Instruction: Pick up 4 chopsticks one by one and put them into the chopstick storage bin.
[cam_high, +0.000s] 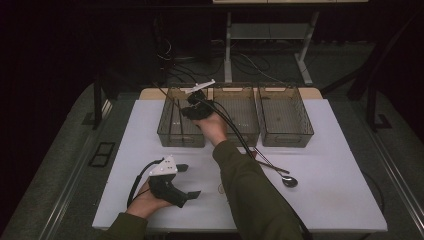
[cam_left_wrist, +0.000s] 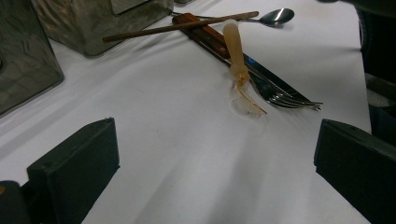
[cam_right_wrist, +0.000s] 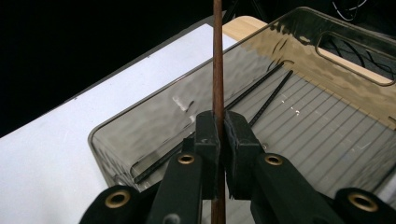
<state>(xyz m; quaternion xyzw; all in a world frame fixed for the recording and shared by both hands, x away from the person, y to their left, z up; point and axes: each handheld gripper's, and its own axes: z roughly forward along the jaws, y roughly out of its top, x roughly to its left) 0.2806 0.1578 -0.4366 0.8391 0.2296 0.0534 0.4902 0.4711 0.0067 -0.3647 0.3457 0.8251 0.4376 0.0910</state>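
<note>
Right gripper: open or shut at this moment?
Shut. In the right gripper view, the right gripper has both jaws pressed against a brown chopstick that runs up between them, above the left bin.

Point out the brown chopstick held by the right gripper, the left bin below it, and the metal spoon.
brown chopstick (cam_right_wrist: 217, 70), right gripper view, on its shaft above the jaws.
left bin (cam_right_wrist: 140, 119), right gripper view, on its near wall.
metal spoon (cam_left_wrist: 277, 16), left gripper view, on its bowl.
</note>
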